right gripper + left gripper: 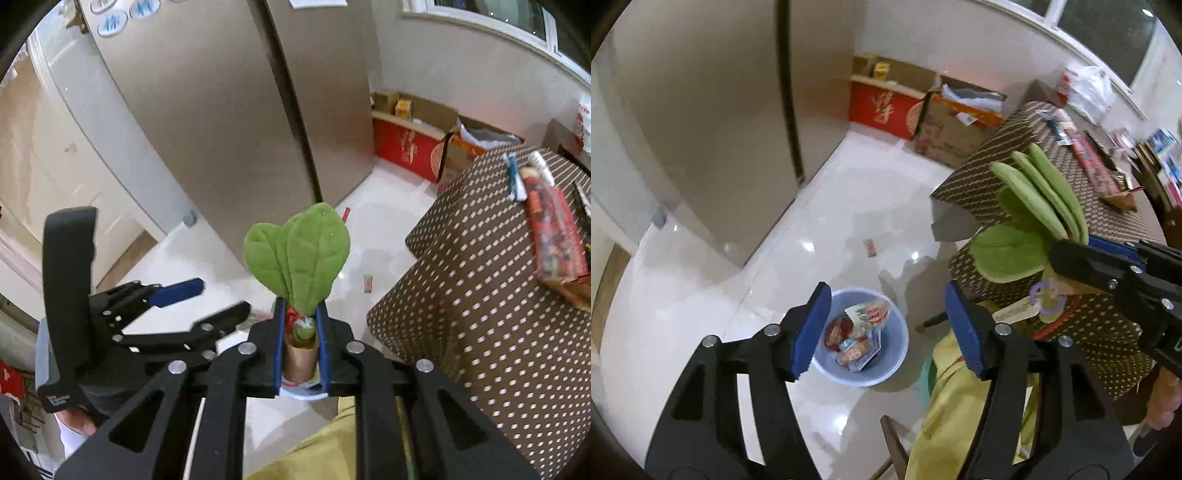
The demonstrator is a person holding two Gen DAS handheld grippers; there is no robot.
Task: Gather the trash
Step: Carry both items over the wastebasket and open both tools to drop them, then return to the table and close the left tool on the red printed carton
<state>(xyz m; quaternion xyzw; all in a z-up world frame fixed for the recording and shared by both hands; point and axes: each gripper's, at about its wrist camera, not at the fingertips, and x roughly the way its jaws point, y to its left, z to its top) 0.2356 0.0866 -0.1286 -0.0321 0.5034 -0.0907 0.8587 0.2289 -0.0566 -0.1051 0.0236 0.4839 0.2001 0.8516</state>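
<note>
Green felt leaves on a small plush plant [301, 258] stand clamped at the stem between the pads of the right tool [300, 345], tilted steeply toward the floor. Left tool [882, 332] hangs with its jaws parted and nothing between them, over the pale blue bin [886, 373] of crumpled wrappers. A dotted brown cloth drapes the worktop [480, 295] at right; its far clutter is blurred.
</note>
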